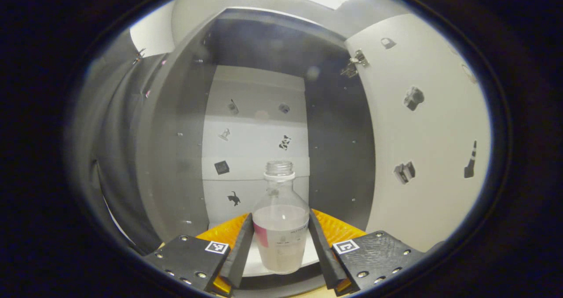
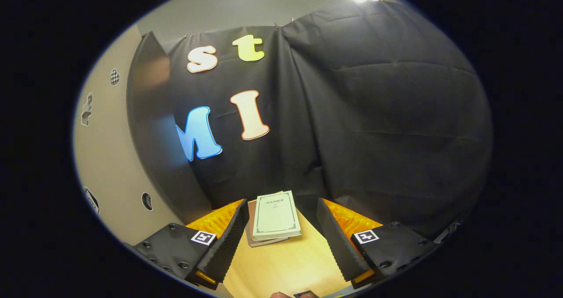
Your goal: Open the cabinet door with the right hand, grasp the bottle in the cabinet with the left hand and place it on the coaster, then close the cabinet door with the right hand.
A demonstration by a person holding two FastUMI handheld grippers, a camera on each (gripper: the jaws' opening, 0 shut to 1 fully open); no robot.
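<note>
The bottle (image 1: 280,227) stood uncapped on the cabinet's (image 1: 176,157) pale floor, with the left gripper (image 1: 280,249) reaching in so that a finger flanked it on each side, close to the glass, though I could not tell whether they pressed on it. The door (image 1: 422,135) hung wide open, so that step looked done. The right gripper (image 2: 279,238) waited spread and empty above a wooden table (image 2: 286,267) near some booklets (image 2: 275,221), with the lift-out, the coaster and the closing left to do.

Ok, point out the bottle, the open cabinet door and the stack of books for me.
bottle (image 1: 281,232): left gripper view, on its clear body between the tongs.
cabinet door (image 1: 422,139): left gripper view, on its pale inner face.
books (image 2: 276,219): right gripper view, on the top book's cover.
</note>
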